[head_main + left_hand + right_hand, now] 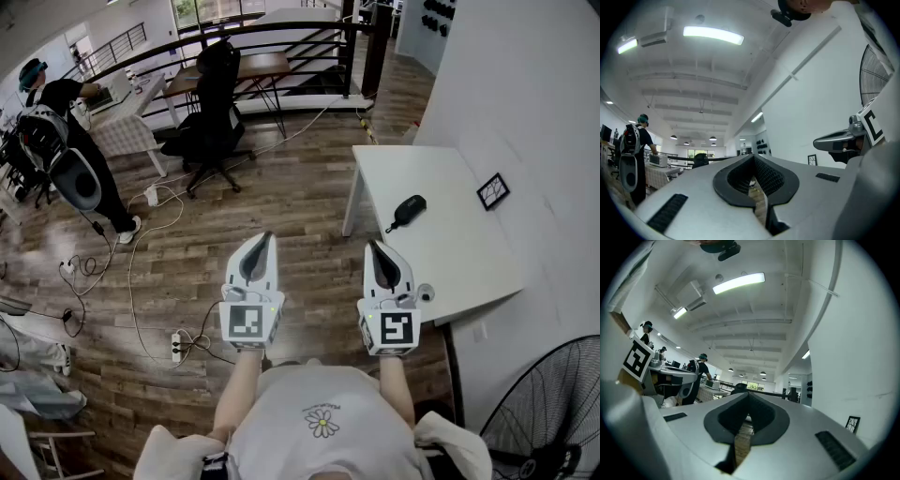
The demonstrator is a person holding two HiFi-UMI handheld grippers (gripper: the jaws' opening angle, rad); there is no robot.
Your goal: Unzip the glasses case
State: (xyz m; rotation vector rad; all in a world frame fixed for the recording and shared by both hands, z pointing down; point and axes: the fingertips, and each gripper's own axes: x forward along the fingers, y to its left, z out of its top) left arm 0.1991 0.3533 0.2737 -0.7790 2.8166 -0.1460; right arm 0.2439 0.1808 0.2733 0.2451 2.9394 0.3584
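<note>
The black glasses case (409, 211) lies zipped on the white table (469, 253) at the right in the head view. Both grippers are held over the wooden floor, short of the table and apart from the case. My left gripper (269, 237) is shut with nothing in it. My right gripper (373, 246) is also shut and empty, close to the table's near left edge. In the left gripper view the jaws (753, 157) meet, and the right gripper (841, 140) shows to the side. The right gripper view shows its jaws (748, 395) closed. Neither gripper view shows the case.
A small black-framed picture (493, 190) stands on the table by the white wall. A floor fan (553, 412) is at the lower right. A black office chair (216, 112), a person (66, 122) and floor cables with a power strip (176, 347) are to the left.
</note>
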